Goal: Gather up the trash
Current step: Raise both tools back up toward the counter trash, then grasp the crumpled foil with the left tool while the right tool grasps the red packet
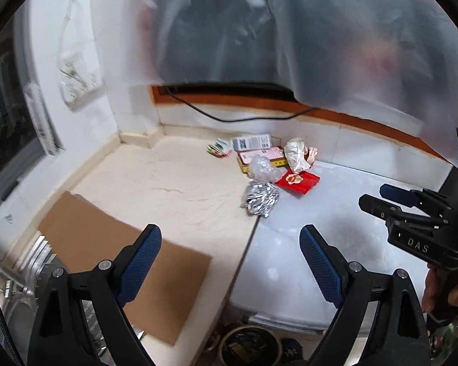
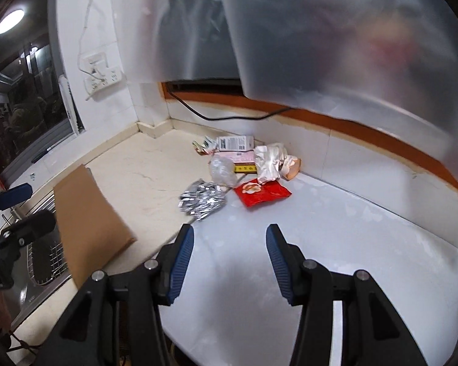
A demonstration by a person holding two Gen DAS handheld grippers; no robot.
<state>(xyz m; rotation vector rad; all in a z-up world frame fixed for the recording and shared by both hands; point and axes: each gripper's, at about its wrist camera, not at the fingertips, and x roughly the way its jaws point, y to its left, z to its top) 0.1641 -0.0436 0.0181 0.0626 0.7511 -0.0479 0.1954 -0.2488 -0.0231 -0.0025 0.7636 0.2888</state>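
Note:
A pile of trash lies in the counter's far corner: crumpled silver foil (image 1: 261, 201) (image 2: 203, 201), a clear plastic wad (image 1: 261, 169) (image 2: 223, 170), a red packet (image 1: 297, 181) (image 2: 261, 192), a crumpled white wrapper (image 1: 297, 154) (image 2: 271, 161), a pink box (image 1: 261, 155) (image 2: 235, 155), a white box (image 1: 252, 142) (image 2: 235, 143) and a small green-white wrapper (image 1: 219, 147) (image 2: 204, 145). My left gripper (image 1: 230, 230) (image 2: 30, 206) is open and empty, short of the foil. My right gripper (image 2: 229, 228) (image 1: 378, 196) is open and empty too, over the white board just short of the foil and the red packet.
A brown cardboard sheet (image 1: 122, 259) (image 2: 91, 222) lies at the left, partly over a sink with a wire rack (image 2: 45, 259). A translucent plastic sheet (image 1: 320, 45) (image 2: 336, 45) hangs over the back wall. A black cable (image 1: 229, 116) runs along the wall.

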